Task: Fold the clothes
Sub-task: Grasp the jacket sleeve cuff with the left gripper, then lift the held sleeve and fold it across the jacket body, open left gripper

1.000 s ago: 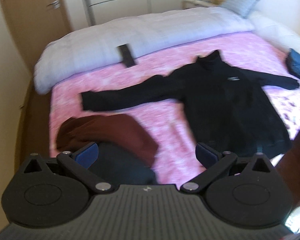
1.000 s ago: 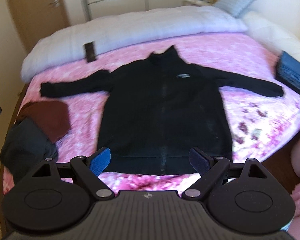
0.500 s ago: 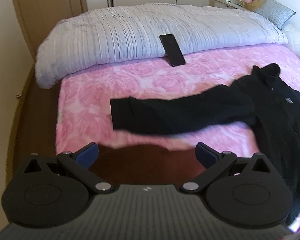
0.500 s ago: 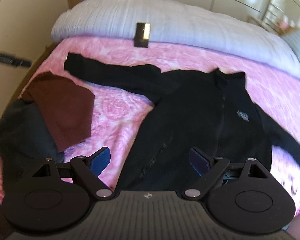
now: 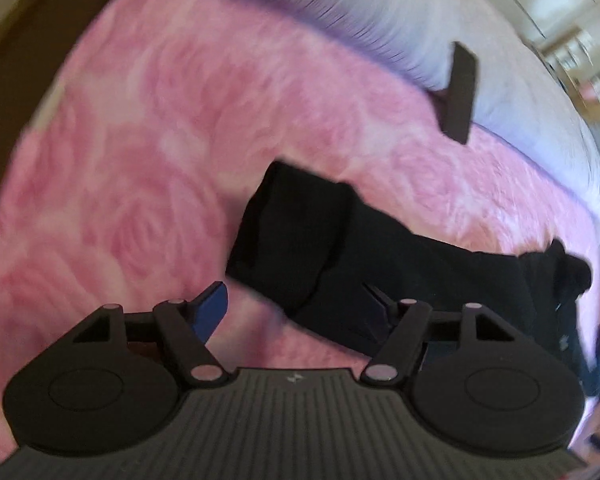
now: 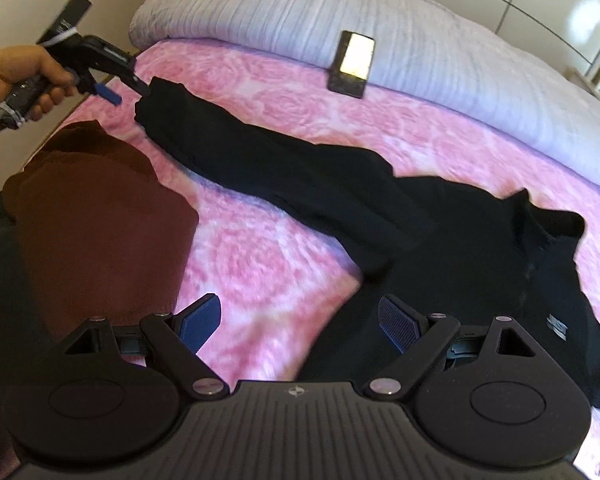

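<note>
A black jacket (image 6: pixel 480 240) lies spread flat on the pink bedspread (image 6: pixel 268 256), with its left sleeve (image 6: pixel 260 164) stretched toward the bed's left side. My left gripper (image 5: pixel 296 308) is open and hovers just over the sleeve cuff (image 5: pixel 292 232); in the right wrist view it (image 6: pixel 128 88) sits at the cuff's end. My right gripper (image 6: pixel 300 320) is open and empty above the bedspread, next to the jacket's armpit area.
A brown garment (image 6: pixel 96 224) lies on a dark grey one (image 6: pixel 0 280) at the bed's left edge. A phone (image 6: pixel 354 64) leans on the folded white duvet (image 6: pixel 380 20) at the back. The bed's wooden side (image 5: pixel 12 40) is at left.
My left gripper has moved forward and down to the sleeve cuff. My right gripper has moved closer to the jacket's left shoulder. Both stay open.
</note>
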{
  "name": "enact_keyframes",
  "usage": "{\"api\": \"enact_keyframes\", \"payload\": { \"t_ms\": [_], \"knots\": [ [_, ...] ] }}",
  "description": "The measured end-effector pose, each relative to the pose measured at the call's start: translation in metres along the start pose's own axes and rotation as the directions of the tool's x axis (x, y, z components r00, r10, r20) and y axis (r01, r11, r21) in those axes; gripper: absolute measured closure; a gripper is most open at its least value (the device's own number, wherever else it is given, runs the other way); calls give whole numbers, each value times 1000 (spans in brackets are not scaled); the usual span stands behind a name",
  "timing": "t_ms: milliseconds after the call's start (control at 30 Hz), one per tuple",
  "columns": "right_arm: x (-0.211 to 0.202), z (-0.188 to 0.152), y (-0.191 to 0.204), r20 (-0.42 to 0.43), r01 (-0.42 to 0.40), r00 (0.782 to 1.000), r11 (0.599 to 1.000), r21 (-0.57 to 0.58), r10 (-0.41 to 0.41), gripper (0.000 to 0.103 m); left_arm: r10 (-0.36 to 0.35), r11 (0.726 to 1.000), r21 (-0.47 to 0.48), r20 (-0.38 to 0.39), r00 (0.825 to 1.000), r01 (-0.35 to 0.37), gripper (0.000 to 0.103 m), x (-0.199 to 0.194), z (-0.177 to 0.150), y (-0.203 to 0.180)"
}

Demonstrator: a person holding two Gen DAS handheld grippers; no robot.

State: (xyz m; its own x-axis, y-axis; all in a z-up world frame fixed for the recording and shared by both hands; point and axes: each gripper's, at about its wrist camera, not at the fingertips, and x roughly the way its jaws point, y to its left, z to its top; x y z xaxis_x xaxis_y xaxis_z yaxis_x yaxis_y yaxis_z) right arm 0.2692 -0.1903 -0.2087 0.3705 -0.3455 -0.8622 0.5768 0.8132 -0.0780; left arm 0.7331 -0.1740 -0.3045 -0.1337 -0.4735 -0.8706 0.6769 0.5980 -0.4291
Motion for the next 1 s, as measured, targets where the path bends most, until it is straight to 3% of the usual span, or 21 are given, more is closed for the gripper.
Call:
{"api": "enact_keyframes", "payload": {
  "t_ms": [133,200,333,400,500,567,667,800,900,1000],
  "knots": [
    [22,16,-2,13,-37,999,999,-17,37,15,-47,991,-127,0,999,47,36,15,0,17],
    [31,24,-3,14,-47,999,998,-43,47,15,-74,976,-203,21,997,77,50,23,0,26],
    [38,36,-11,39,-54,998,996,-74,57,15,-101,944,-308,74,992,119,59,34,-2,36],
    [44,38,-17,40,-48,998,996,-69,51,15,-78,942,-321,84,993,101,86,35,-4,37],
    [55,38,-28,37,-28,999,998,-58,31,15,-66,934,-339,143,988,111,93,21,-10,34],
    [63,35,-38,36,-8,999,999,-48,10,15,-60,939,-321,206,977,125,94,3,-15,24],
    [75,31,-55,34,28,999,999,-20,-27,16,-66,961,-234,318,946,145,94,-43,-28,-8],
    [92,28,-89,21,88,996,991,102,-91,23,-89,979,-130,407,909,154,94,-87,-44,-51],
    [118,26,-112,1,147,989,976,158,-149,26,-98,986,-83,425,900,147,94,-91,-38,-68],
    [150,24,-120,-52,145,989,980,136,-140,27,-87,991,-49,446,891,121,94,-85,-27,-83]
  ]
}}
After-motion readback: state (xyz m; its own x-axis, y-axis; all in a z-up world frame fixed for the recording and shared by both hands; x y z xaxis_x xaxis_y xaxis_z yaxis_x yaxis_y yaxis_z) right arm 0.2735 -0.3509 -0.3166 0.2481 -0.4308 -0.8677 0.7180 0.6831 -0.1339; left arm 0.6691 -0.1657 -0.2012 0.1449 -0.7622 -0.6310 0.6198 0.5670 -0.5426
